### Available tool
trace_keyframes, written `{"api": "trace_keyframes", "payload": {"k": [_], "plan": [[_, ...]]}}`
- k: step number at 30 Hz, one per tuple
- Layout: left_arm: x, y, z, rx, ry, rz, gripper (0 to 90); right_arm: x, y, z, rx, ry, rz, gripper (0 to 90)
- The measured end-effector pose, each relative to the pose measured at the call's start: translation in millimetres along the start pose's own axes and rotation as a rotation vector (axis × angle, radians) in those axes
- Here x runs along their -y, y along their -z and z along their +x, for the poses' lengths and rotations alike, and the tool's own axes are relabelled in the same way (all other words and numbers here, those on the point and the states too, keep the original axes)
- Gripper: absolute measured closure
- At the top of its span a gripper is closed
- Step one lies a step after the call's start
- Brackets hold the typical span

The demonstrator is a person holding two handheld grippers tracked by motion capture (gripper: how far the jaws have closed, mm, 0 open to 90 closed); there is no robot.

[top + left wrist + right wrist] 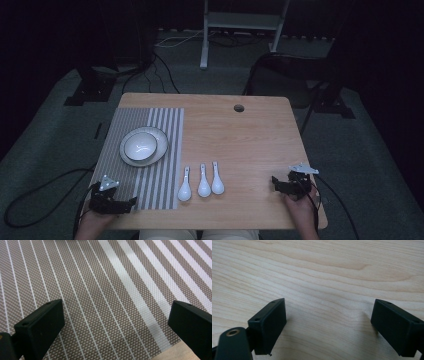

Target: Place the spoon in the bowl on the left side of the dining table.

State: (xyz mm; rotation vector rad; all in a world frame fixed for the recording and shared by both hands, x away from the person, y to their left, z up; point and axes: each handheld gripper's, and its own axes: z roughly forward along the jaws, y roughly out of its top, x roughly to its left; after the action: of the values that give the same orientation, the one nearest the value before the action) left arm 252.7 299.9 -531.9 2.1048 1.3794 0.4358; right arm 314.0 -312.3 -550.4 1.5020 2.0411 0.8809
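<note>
High view: a white bowl (pixel 140 145) sits on a plate (pixel 161 150) on the striped placemat (pixel 125 122); three white ceramic soup spoons (pixel 202 182) lie just right of it. They look light, slick and chippable, best pinched across the handles

Left gripper view: left gripper (pixel 113 326) spread, empty, over the mat

Right gripper view: right gripper (pixel 328 326) spread over bare table (pixel 317 270)

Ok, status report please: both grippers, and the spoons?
Left gripper open over placemat. Right gripper open over bare table. Three spoons untouched, path clear.
</note>
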Motion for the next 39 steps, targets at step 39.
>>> {"api": "trace_keyframes", "payload": {"k": [39], "plan": [[-58.5, -30.5, -62.9, 0.129, -0.167, 0.007, 0.9, 0.0, 0.0, -0.1, -0.001, -0.001, 0.000, 12.3]]}}
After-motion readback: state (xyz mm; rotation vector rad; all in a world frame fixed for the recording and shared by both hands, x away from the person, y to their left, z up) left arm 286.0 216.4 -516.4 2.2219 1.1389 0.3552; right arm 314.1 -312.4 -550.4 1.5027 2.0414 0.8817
